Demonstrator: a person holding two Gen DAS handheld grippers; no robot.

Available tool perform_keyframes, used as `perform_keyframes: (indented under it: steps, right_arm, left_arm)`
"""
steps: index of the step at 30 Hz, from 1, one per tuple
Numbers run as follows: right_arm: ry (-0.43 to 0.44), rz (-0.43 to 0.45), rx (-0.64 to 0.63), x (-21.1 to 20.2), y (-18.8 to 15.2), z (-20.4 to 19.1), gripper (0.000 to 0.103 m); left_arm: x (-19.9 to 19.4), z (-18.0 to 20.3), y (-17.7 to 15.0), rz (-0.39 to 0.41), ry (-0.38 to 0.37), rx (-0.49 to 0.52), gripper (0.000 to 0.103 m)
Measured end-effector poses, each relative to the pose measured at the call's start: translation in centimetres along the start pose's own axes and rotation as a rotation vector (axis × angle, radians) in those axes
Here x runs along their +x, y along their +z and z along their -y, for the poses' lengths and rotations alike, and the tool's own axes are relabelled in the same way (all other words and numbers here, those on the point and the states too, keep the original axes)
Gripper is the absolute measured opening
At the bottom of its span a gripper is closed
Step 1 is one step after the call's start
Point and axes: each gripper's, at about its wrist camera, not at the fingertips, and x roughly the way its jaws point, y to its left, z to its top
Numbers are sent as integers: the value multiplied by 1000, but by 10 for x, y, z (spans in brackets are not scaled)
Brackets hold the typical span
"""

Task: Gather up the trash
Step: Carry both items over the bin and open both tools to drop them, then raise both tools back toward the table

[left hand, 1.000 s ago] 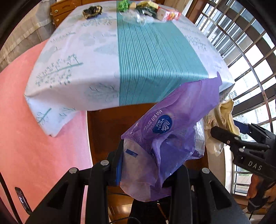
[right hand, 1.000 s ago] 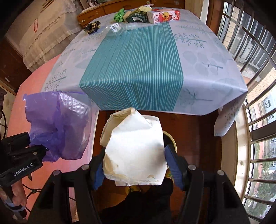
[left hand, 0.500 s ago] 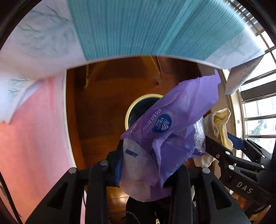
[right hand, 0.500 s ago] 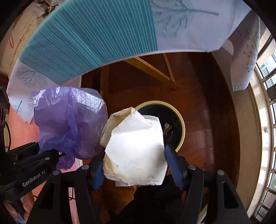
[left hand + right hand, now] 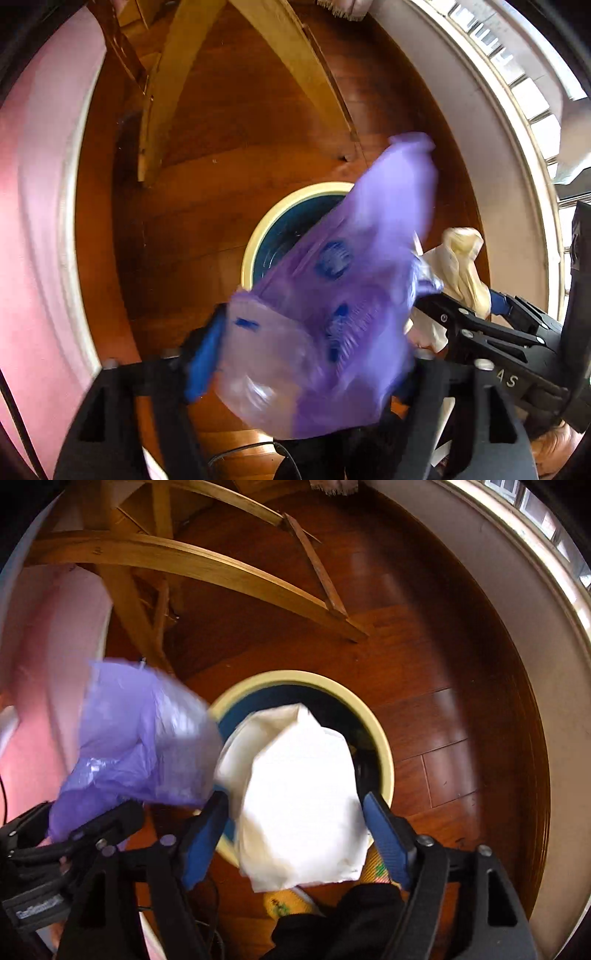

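My left gripper [image 5: 306,354] is shut on a crumpled purple plastic wrapper [image 5: 343,295] with a blue logo, held above and just left of a round cream-rimmed trash bin [image 5: 273,221]. My right gripper [image 5: 295,823] is shut on a crumpled white paper bag [image 5: 299,794], held over the bin [image 5: 380,746], whose dark inside holds some trash. In the right wrist view the purple wrapper [image 5: 140,738] shows at the left, by the bin's rim. In the left wrist view the paper bag [image 5: 461,266] shows at the right.
The bin stands on a dark wooden floor [image 5: 443,701] beneath the table's light wooden legs [image 5: 207,568]. A pink rug [image 5: 29,221] lies at the left. A pale wall base [image 5: 535,664] curves along the right. My feet in yellow slippers [image 5: 288,904] are just behind the bin.
Both grippers have tilted down from the table toward the floor and come closer to the bin. The tablecloth has left view. Both still hold their trash.
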Motion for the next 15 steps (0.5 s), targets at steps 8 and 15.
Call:
perform_keyframes:
  steps: [8,15]
  right_arm:
    - [-10,-16,-6,12,4,12,82]
    - [10,10,-9,-7,7,7,82]
  left_arm:
    - [23,8,-2,-35,44,7,86]
    - [9,-7,2,-1,68,-13,87]
